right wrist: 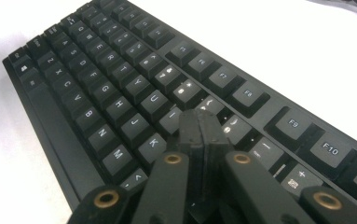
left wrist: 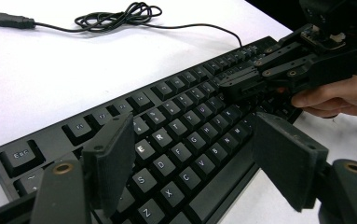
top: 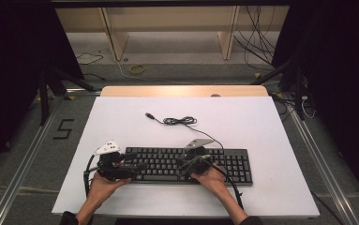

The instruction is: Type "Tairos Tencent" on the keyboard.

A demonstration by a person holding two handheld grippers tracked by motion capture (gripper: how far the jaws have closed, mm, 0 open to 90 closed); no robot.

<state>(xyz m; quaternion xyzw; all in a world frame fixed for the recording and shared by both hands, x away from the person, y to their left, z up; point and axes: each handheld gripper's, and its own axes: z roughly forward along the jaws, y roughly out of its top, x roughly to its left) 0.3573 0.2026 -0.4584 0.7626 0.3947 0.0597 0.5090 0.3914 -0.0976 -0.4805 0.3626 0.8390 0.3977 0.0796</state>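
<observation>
A black keyboard (top: 224, 164) lies across the near half of the white board, and its cable (top: 179, 121) coils behind it and ends in a loose USB plug (top: 149, 115). My left gripper (top: 135, 167) hovers over the keyboard's left end; in the left gripper view its jaws (left wrist: 195, 156) stand wide open above the letter keys (left wrist: 181, 151), with nothing between them. My right gripper (top: 183, 164) is over the middle of the keyboard. Its jaws (right wrist: 203, 128) are shut together with nothing held, their tips just above the keys near K (right wrist: 152, 143). Its tip (left wrist: 227, 91) is also seen from the left gripper.
The white board (top: 261, 122) lies on a wooden table (top: 182, 90). The coiled cable (left wrist: 120, 16) and plug (left wrist: 8, 19) lie on the board behind the keyboard. A hand (left wrist: 339, 95) holds the right gripper. Dark stands and cables flank the table on the floor.
</observation>
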